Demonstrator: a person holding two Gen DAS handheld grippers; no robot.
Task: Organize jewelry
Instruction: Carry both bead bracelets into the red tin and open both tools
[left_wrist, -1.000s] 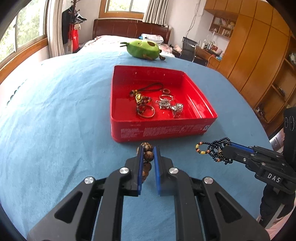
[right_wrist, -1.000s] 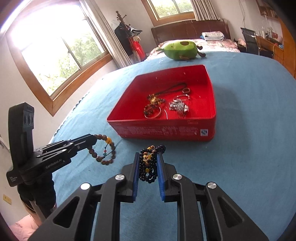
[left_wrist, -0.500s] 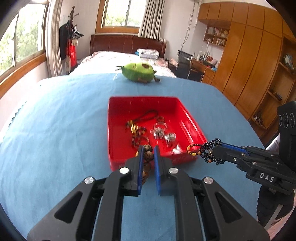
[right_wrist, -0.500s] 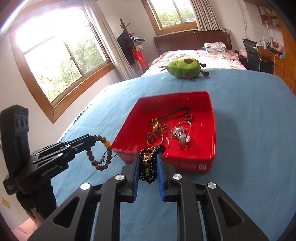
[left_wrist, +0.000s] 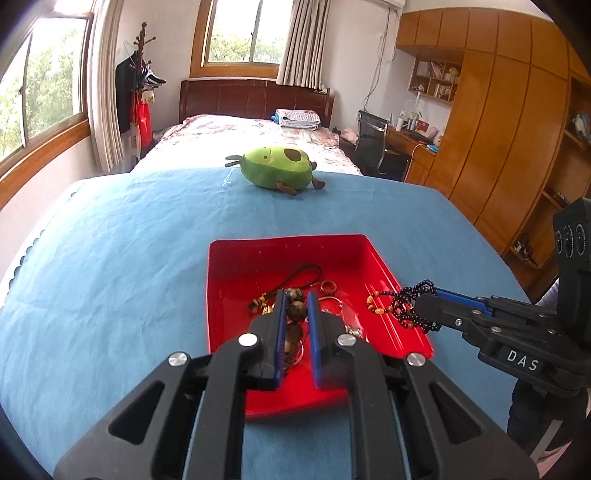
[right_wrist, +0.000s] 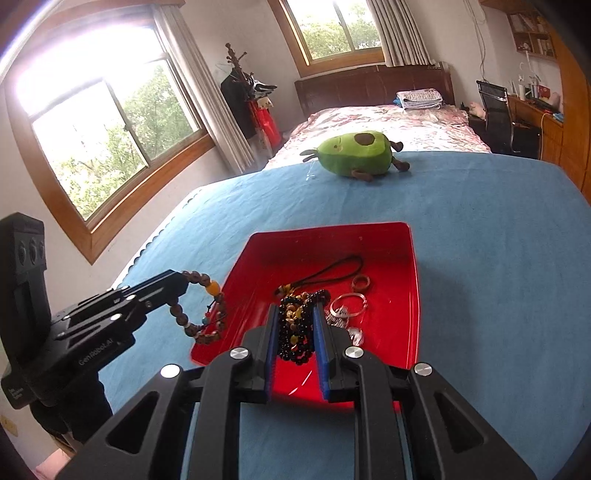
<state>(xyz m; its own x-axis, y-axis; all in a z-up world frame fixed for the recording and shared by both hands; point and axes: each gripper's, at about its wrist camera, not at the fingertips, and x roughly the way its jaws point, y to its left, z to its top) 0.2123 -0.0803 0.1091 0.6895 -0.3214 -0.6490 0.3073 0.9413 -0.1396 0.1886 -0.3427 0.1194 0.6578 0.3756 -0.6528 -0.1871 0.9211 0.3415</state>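
Two grippers: both are hanging over the near half of the red tray, each pinching a bracelet.
Left gripper: its jaws are closing narrowly on the brown bracelet, which is dangling between the blue pads; in the right view the loop is hanging at the tray's 9 o'clock rim.
Right gripper: its jaws are clamping the black bracelet, which is bunching between the fingers; in the left view it is hanging over the tray's 3 o'clock side.
Tray: it is sitting on the blue cloth, holding a ring, a silver hoop and a black cord near its middle.
Avocado plush: it is lying on the cloth at 12 o'clock, well apart from the tray.
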